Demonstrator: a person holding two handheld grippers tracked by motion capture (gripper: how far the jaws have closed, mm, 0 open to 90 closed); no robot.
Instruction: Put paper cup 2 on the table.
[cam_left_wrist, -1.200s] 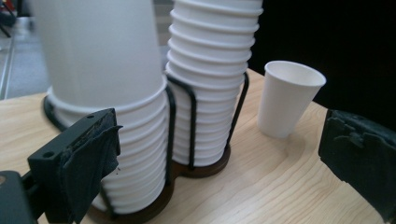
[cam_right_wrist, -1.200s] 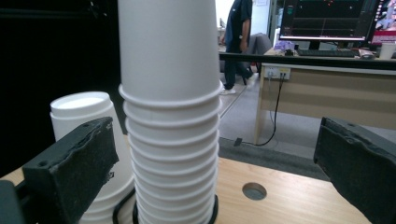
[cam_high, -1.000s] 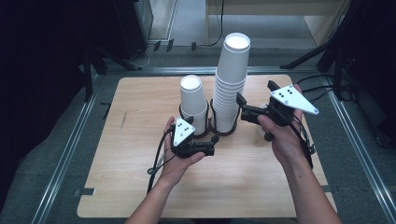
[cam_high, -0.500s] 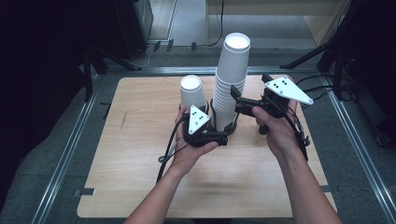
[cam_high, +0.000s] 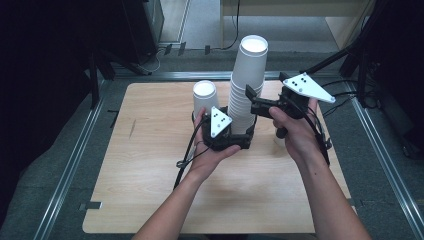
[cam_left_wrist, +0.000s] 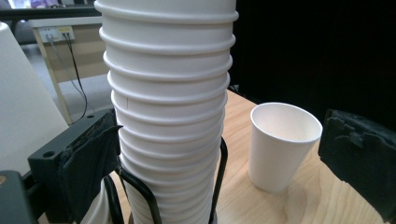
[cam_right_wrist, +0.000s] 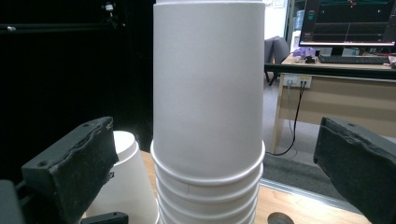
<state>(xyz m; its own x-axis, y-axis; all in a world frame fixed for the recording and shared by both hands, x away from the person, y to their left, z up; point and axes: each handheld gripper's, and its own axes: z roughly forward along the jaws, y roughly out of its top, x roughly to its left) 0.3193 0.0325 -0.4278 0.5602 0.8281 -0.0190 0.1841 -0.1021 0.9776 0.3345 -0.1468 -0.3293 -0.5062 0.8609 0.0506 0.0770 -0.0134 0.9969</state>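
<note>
The tall stack of cups (cam_high: 246, 90) stands upright in a black wire holder (cam_left_wrist: 154, 196) near the middle of the table (cam_high: 150, 190), with both tongs brought in around it, probably so one can steady the lower cups while the other frees the top cup (cam_right_wrist: 208, 88). The left tongs (cam_high: 239, 141) sit low, at the foot of the stack; their jaws are spread wide with the ribbed lower cups between them, gripping nothing. The right tongs (cam_high: 254, 102) come in higher from the right side, level with the upper part, jaws also released and standing either side of the top cup without touching it. The left hand (cam_high: 212, 150) cradles its tool palm-up; the right hand (cam_high: 295, 130) holds its handle upright, wrist bent inward. A shorter stack (cam_high: 205, 97) stands just left of the tall one, and a single cup (cam_left_wrist: 282, 147) stands apart on the right.
</note>
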